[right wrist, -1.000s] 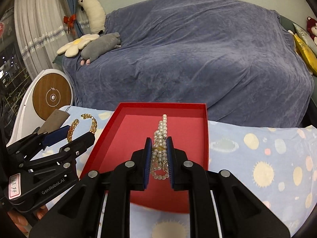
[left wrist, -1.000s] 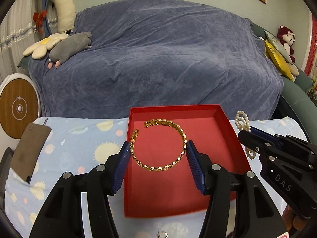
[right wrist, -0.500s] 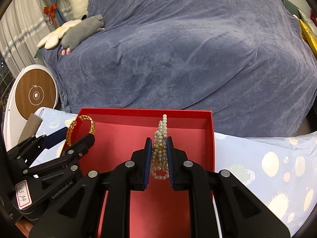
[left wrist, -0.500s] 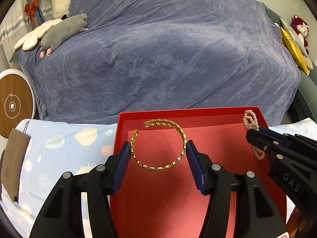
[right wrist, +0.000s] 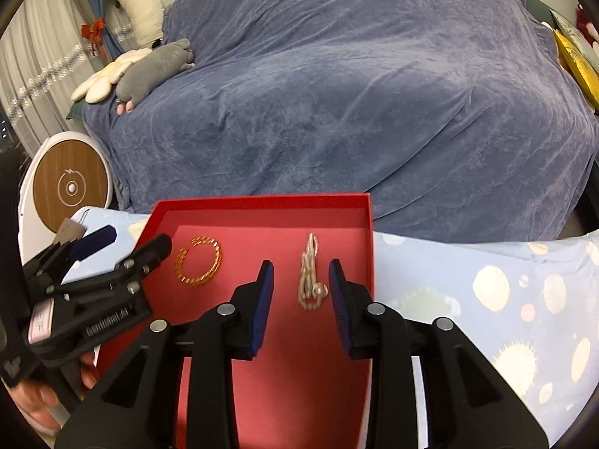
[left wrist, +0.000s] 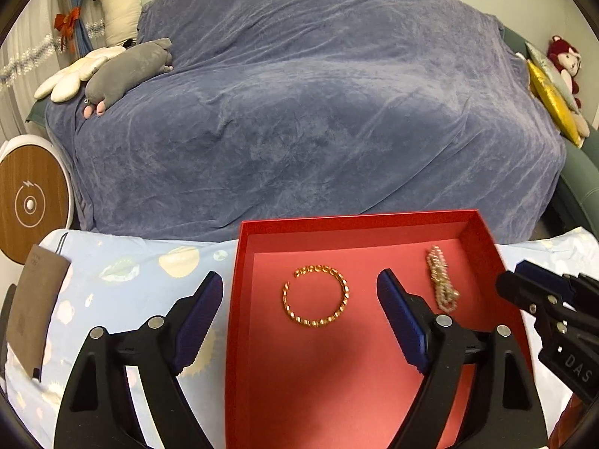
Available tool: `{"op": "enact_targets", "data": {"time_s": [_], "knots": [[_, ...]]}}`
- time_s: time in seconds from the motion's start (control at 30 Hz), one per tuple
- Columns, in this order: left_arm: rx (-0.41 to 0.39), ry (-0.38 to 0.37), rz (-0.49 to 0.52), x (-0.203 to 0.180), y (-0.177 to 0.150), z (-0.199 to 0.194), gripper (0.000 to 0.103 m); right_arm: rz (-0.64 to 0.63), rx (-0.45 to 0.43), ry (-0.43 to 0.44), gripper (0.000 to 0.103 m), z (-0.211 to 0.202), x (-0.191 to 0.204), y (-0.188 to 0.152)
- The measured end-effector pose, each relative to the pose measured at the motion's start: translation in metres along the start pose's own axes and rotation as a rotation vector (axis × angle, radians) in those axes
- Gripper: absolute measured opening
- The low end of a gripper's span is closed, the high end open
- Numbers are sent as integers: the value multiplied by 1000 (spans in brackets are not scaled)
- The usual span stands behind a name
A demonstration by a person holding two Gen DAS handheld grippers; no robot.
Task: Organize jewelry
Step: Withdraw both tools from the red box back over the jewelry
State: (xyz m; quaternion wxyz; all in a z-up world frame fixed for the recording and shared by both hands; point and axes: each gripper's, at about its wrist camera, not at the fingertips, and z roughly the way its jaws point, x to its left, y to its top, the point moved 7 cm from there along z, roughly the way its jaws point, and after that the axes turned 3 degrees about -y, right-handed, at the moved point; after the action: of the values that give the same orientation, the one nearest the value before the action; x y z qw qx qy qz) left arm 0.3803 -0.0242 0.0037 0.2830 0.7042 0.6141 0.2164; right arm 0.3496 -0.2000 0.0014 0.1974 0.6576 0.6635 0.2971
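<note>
Bangle (left wrist: 316, 296) released, pearls (right wrist: 310, 272) dropped, sofa (left wrist: 318, 112) behind

The near end of the shallow red cardboard box (left wrist: 483, 232) runs off the bottom edge in both wrist views, so its front wall cannot be seen. The pale beaded bracelet (right wrist: 310, 275) lies bunched and slightly blurred, its individual beads too small to tell apart. The hand (right wrist: 35, 408) holding the black left gripper (right wrist: 140, 241) is cut off at the picture's edge, and the label on that gripper is unreadable.
</note>
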Motion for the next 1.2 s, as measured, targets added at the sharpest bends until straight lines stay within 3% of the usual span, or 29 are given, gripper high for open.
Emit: {"op": "enact_targets", "data": {"time_s": [0.23, 0.3, 0.5, 0.63, 0.83, 0.97, 1.2], "knots": [[-41, 16, -27, 12, -38, -76, 82, -31, -56, 12, 40, -88, 3, -53], [-39, 16, -31, 14, -57, -95, 82, -38, -67, 7, 47, -109, 5, -75], [-4, 15, -39, 18, -125, -133, 82, -29, -66, -7, 52, -149, 6, -136], [10, 17, -55, 18, -167, -149, 82, 34, -38, 13, 52, -157, 1, -171], [40, 5, -53, 10, -219, -152, 82, 24, 3, 20, 52, -150, 5, -210], [36, 19, 7, 1, -236, -143, 82, -27, 0, -13, 52, -144, 10, -219], [61, -26, -8, -5, -243, -134, 82, -42, 26, 0, 52, -133, 13, -229]]}}
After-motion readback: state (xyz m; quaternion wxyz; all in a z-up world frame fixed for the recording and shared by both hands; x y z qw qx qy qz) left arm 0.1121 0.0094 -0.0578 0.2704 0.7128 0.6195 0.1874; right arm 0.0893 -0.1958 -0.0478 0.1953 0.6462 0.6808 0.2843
